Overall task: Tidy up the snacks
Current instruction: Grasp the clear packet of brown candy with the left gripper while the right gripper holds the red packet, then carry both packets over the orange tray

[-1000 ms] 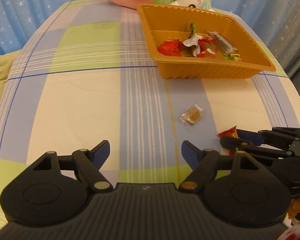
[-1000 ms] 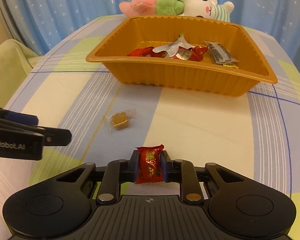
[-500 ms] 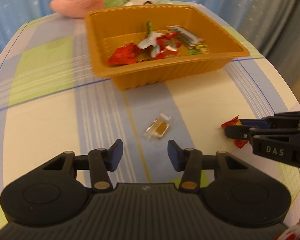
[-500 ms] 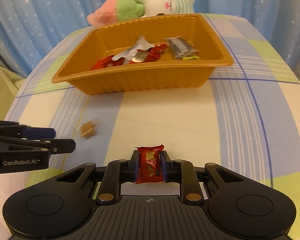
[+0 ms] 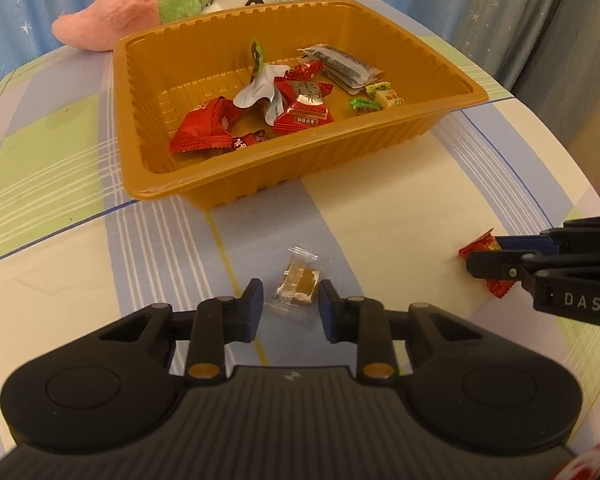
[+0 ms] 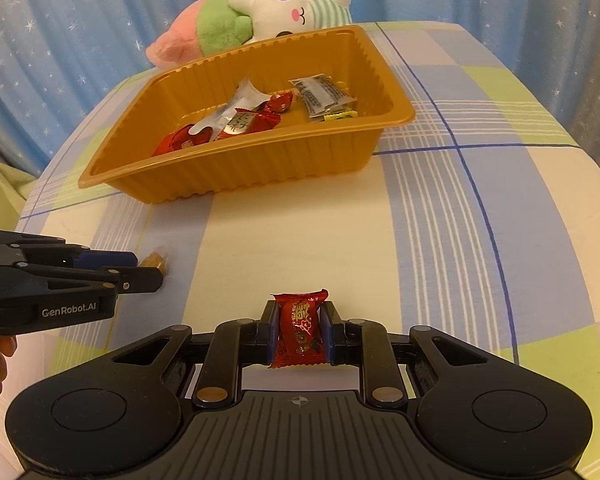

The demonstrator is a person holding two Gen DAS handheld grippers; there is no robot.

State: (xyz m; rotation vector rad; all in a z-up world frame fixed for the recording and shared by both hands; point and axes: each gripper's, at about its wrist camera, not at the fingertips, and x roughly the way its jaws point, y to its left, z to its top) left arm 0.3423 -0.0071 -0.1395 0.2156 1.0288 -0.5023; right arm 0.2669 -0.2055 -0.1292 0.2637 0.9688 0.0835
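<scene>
An orange tray [image 5: 152, 184] [image 6: 260, 172] on the checked tablecloth holds several wrapped snacks [image 5: 300, 108]. A clear-wrapped brown candy [image 5: 298, 286] lies on the cloth between the tips of my open left gripper [image 5: 290, 306], the pads close beside it on both sides. It shows partly hidden behind the left gripper [image 6: 148, 274] in the right wrist view, brown candy [image 6: 156, 260]. My right gripper [image 6: 300, 330] is shut on a red wrapped candy [image 6: 300, 328], held above the cloth; it shows at the right of the left wrist view [image 5: 486, 268].
A pink, green and white plush toy [image 5: 172, 4] [image 6: 256, 20] lies behind the tray. Blue starred curtains hang behind the table. The table edge curves away at right and left.
My left gripper has moved forward to the brown candy and narrowed around it. The right gripper still holds the red candy and has swung its view to the right.
</scene>
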